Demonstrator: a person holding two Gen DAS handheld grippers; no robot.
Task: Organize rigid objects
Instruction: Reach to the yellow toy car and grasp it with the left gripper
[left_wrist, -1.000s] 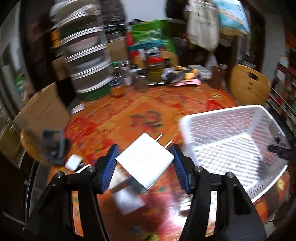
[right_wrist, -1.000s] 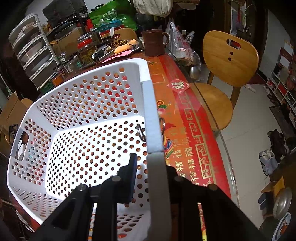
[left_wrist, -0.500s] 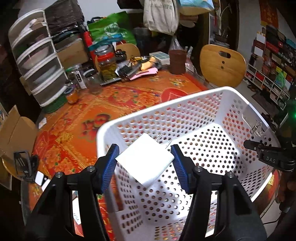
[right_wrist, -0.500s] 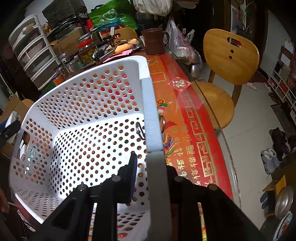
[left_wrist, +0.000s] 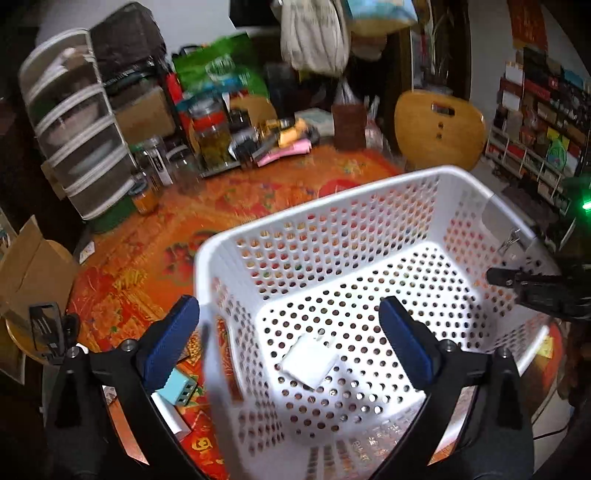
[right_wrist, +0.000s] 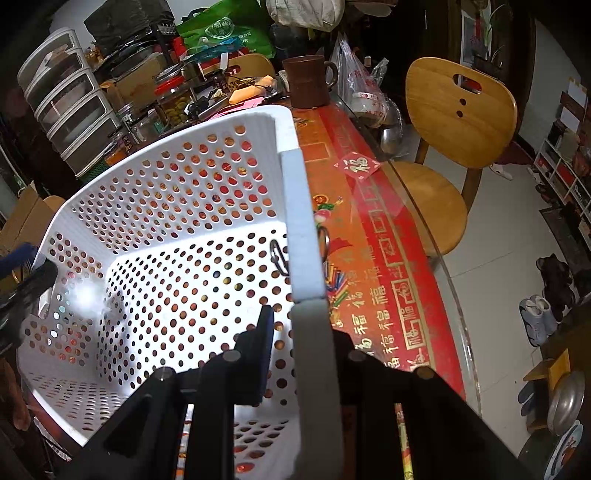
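Note:
A white perforated basket (left_wrist: 317, 206) stands on the orange patterned table. A white plug charger (left_wrist: 309, 360) lies on the basket's floor. My left gripper (left_wrist: 290, 347) is open and empty above the basket, its blue pads wide apart on either side of the charger. My right gripper (right_wrist: 299, 343) is shut on the basket's right rim (right_wrist: 301, 229); it also shows in the left wrist view (left_wrist: 535, 288). In the right wrist view the charger (right_wrist: 110, 310) is a blurred white shape low in the basket.
A teal adapter (left_wrist: 177, 386) and a white block (left_wrist: 168, 411) lie on the table left of the basket. Jars (left_wrist: 212, 136), a drawer unit (left_wrist: 77, 125) and a brown mug (right_wrist: 306, 81) stand at the back. A wooden chair (right_wrist: 458, 110) is at the right.
My left gripper carried the white charger over the basket, opened and let it go. The charger now lies on the basket floor. My right gripper has kept its hold on the rim.

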